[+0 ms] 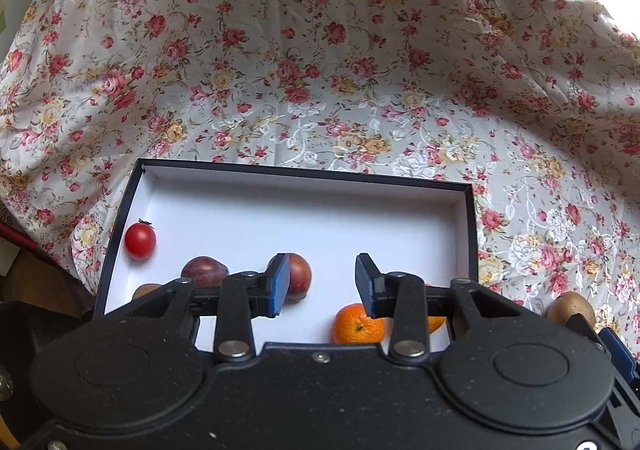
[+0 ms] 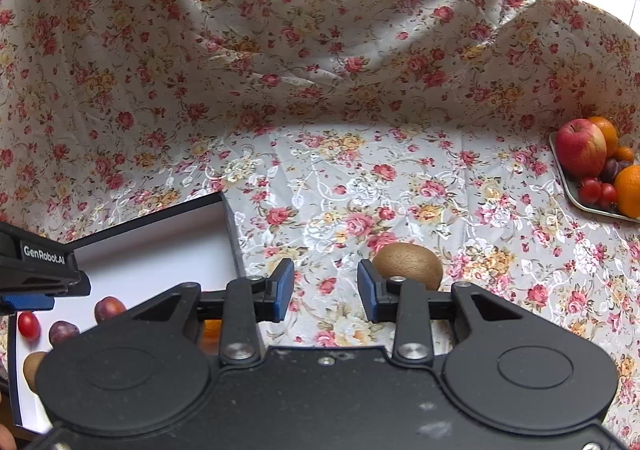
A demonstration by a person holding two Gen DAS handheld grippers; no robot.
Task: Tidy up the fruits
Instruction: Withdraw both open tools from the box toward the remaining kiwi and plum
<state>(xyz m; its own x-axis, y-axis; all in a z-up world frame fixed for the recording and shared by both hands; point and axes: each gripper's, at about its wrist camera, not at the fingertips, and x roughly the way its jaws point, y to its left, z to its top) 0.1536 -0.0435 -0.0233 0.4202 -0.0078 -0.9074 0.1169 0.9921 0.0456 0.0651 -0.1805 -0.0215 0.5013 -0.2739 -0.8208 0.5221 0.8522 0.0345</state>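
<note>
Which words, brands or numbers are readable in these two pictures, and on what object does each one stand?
"GenRobot.AI": white letters on the black body of the left tool, seen at the left edge of the right wrist view.
No other text can be read. The box, the tray, the floral cloth and the fruits show no labels or numbers in either view.

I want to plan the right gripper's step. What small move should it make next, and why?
Probably shift the right gripper slightly rightward and forward so the open jaws straddle the kiwi. It lies loose on the floral cloth, outside the box, just beyond the right finger.
</note>
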